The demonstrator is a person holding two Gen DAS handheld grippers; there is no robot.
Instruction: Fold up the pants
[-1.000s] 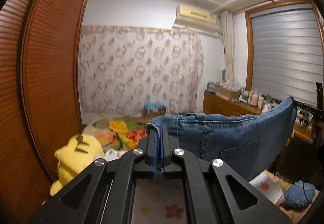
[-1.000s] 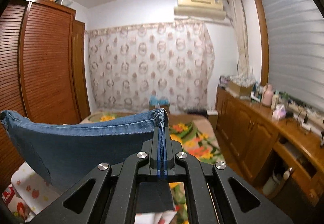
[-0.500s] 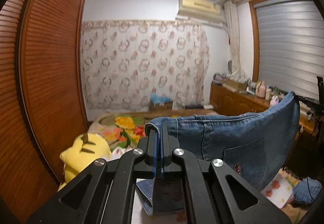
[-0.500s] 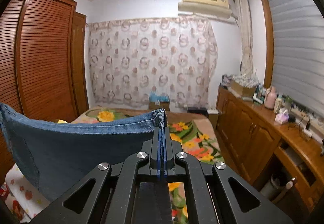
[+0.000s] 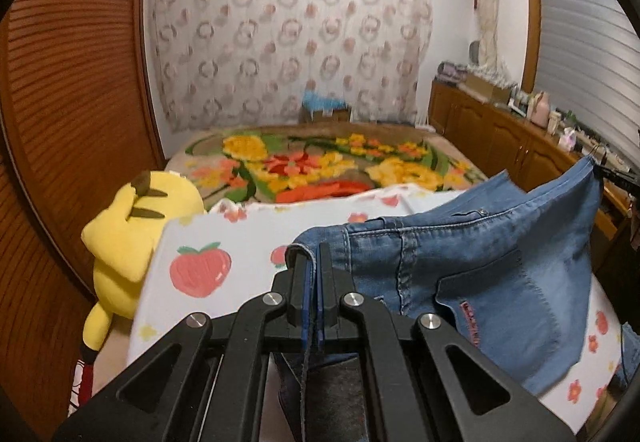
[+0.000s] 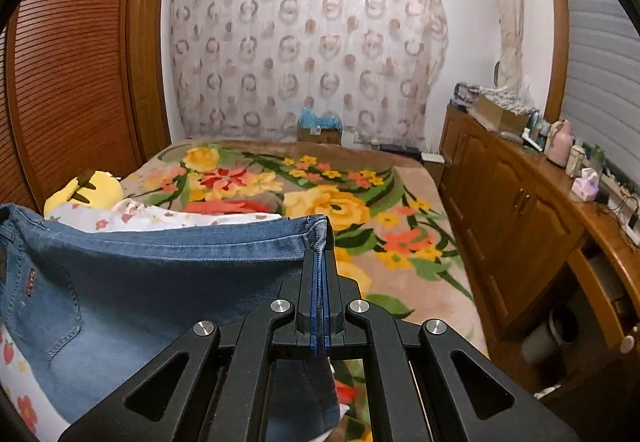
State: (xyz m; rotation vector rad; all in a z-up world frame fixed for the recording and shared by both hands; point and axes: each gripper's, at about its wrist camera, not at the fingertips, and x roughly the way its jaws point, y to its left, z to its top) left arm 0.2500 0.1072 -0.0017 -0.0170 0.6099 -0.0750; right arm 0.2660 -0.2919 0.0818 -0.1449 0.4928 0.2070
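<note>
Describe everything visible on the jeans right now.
The blue denim jeans are held up by the waistband, stretched between the left gripper and the right gripper, jaws of both shut on folded waistband corners. The fabric is mid-blue, faded, with pale topstitching, a belt loop, a metal rivet and a back patch pocket carrying a small red tab. The waistband sags slightly between the grips, and the body hangs down over the white strawberry-print sheet.
</note>
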